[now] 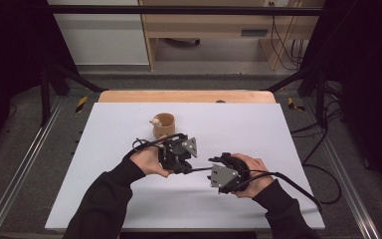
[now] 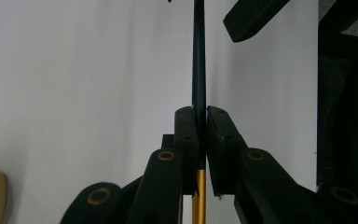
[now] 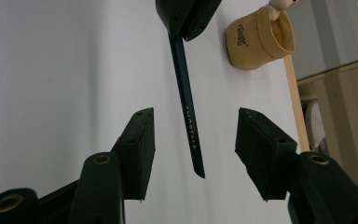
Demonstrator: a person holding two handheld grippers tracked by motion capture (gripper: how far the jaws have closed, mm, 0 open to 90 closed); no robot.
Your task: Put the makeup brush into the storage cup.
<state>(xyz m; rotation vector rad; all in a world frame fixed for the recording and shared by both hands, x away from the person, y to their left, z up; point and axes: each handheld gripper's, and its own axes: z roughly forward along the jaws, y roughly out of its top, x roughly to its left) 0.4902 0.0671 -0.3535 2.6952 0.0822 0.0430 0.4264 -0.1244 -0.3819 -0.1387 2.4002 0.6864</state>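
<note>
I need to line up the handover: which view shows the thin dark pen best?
The right gripper view: the thin dark pen shows lengthwise between the open right jaws, tip and lettering clear. The left gripper view shows it edge-on, clamped, with a gold end. In the high view it is a faint line.

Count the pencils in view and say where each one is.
1: a dark pencil clamped in the left tool, its free end reaching between the right tool's open pads.
</note>
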